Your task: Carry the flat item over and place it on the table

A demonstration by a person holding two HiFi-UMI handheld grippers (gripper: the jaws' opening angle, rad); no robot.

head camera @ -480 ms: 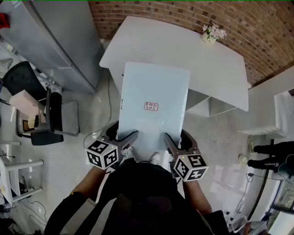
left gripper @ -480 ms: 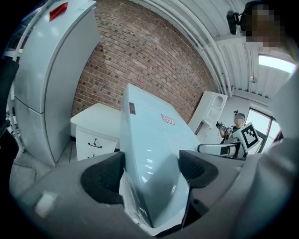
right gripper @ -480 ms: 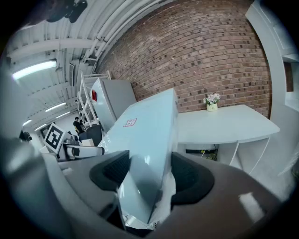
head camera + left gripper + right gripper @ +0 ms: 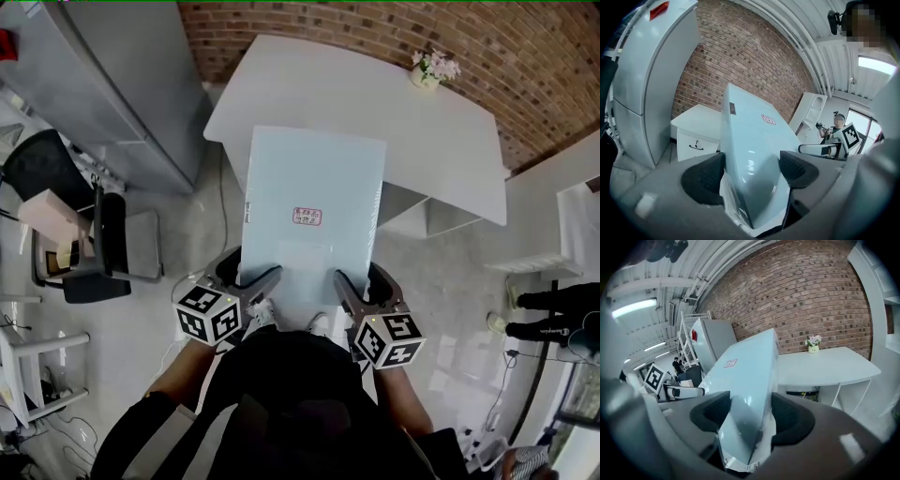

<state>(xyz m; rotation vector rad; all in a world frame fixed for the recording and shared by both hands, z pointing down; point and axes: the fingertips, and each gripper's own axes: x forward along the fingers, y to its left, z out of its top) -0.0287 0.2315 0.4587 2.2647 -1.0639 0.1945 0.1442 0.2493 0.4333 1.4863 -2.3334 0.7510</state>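
Our left gripper (image 4: 251,279) and right gripper (image 4: 361,286) are both clamped on the near edge of the flat item (image 4: 314,206), and the rest sticks out ahead of the fingers toward the table (image 4: 441,131). Our worry: that overhang levers it loose, or the far end clips the tabletop.

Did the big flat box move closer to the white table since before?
No. The flat box overlaps the white table at the same spot as before.
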